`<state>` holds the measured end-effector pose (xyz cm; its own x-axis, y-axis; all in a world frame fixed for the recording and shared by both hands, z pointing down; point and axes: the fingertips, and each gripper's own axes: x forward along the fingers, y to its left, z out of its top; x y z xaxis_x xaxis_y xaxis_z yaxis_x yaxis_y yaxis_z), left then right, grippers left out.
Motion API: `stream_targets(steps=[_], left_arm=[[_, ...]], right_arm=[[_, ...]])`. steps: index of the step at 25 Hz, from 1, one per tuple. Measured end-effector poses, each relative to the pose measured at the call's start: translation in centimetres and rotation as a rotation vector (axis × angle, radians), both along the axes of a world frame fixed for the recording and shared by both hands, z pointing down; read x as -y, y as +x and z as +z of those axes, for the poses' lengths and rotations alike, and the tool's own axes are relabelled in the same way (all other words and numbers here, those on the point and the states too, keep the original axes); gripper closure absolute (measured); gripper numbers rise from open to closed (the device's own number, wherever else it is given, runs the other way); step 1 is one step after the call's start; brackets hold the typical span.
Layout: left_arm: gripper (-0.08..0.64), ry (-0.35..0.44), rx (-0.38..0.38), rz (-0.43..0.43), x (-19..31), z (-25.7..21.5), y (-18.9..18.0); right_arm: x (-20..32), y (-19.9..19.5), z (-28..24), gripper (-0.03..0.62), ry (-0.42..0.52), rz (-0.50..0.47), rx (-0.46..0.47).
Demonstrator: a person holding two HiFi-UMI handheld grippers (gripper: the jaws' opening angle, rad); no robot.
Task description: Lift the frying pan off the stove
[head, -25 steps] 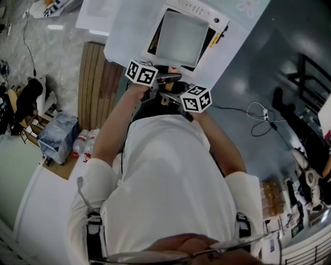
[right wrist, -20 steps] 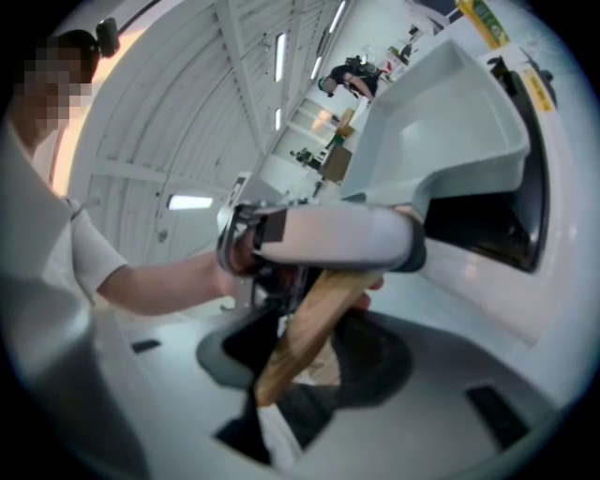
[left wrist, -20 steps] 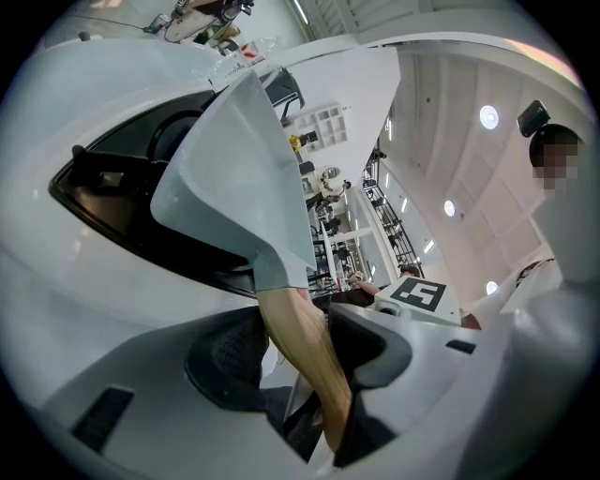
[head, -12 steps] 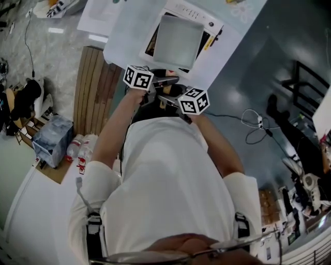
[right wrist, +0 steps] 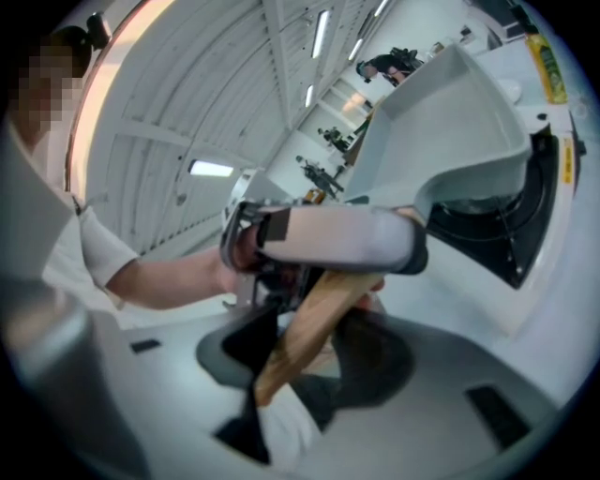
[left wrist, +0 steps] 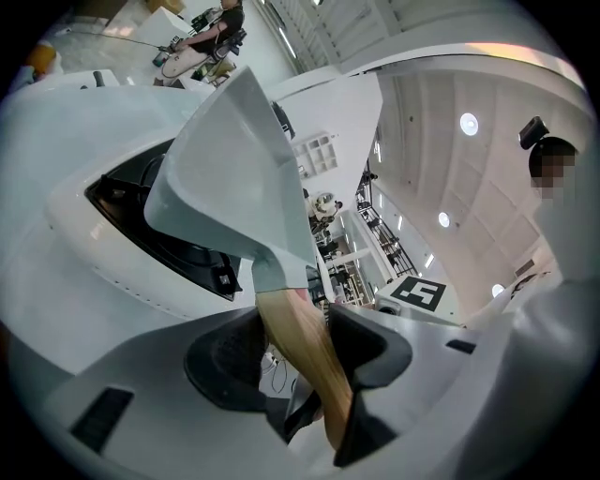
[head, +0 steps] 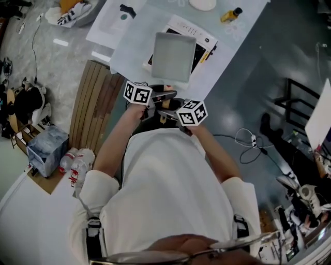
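The square grey frying pan (head: 174, 56) hangs tilted above the white stove (head: 206, 37), whose black top (left wrist: 141, 220) shows under the pan's (left wrist: 234, 159) raised base. Its wooden handle (left wrist: 302, 345) runs back toward me. My left gripper (head: 161, 95) is shut on the handle nearer the pan. My right gripper (head: 168, 111) is shut on the handle (right wrist: 309, 328) farther back. In the right gripper view the left gripper (right wrist: 337, 234) crosses above the handle, with the pan (right wrist: 441, 131) and stove (right wrist: 536, 202) beyond it.
The stove stands on a white table (head: 134, 49). A yellow bottle (head: 229, 15) and a white dish (head: 202, 4) are at its far end. A wooden slatted bench (head: 90, 108) lies to the left, and cables (head: 248, 140) lie on the floor at the right.
The pan has come up off the stove's top and now sits offset to the left over it. Both grippers stay shut on the handle.
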<state>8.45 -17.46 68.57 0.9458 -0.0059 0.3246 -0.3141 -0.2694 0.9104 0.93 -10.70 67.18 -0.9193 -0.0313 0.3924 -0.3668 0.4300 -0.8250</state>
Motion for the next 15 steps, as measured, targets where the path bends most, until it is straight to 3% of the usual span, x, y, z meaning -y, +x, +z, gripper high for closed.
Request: stream_targets(steps=[15], left_arm=[[0.334,0.06,-0.025,0.002,-5.8,-5.5,-3.2]], right_arm=[[-6.0,-3.2,-4.6,0.396,0.078,-0.017,-0.011]])
